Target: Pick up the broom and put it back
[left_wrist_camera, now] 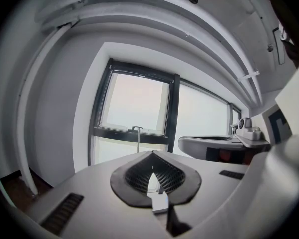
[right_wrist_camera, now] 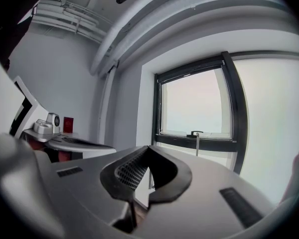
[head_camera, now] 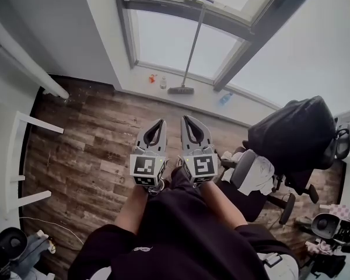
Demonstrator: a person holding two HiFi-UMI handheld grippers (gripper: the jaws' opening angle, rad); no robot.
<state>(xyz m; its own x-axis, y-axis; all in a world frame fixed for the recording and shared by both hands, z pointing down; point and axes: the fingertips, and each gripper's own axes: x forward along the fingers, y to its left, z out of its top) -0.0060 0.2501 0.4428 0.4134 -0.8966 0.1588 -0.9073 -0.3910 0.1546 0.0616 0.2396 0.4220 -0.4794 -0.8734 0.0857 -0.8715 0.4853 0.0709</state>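
Broom (head_camera: 192, 45) w/ long thin handle, leaning on window (top at frame), head down on white ledge

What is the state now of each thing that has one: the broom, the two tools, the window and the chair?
broom: standing, leaning on the window, head down, not held.
left tool: shut, empty.
right tool: shut, empty.
window: looks closed.
chair: upright, with a black bundle on it.
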